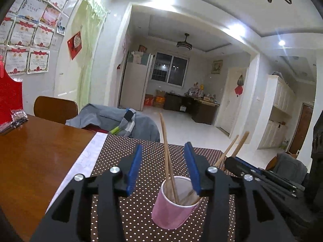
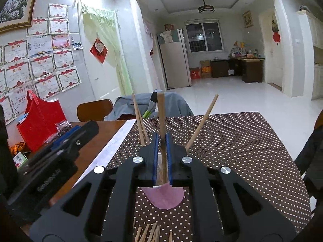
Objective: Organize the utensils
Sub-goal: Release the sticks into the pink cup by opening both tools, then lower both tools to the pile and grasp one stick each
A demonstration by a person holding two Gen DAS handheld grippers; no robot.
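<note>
Seen from the left wrist: left gripper [image 1: 163,146] spread wide on either side of a pink paper cup [image 1: 173,207], blue pads clear of its rim and touching nothing. Standing on a brown polka-dot mat [image 1: 141,211] laid over a wooden table [image 1: 40,151], and holding a pair of wooden chopsticks [image 1: 166,151] leaning against its far-left wall. Just to the right, the right gripper [image 1: 238,163], with two more sticks rising behind it.

Seen from the right wrist: right gripper [image 2: 161,136] nearly pressed together around a single upright chopstick [image 2: 161,121], a sliver of gap showing on the stick's left side, so no firm pinch visible. Lower end of that stick running down towards the cup [image 2: 163,197], directly beneath the fingers. Leaning pair [image 2: 139,121] to the left, one more stick [image 2: 201,121] angled to the right. Loose chopsticks [image 2: 149,234] lying on the mat [image 2: 232,151] at the near edge. Left gripper [image 2: 88,127] close by on the left. Red paper bag [image 2: 42,121] at the table's far left, near the wall.
</note>
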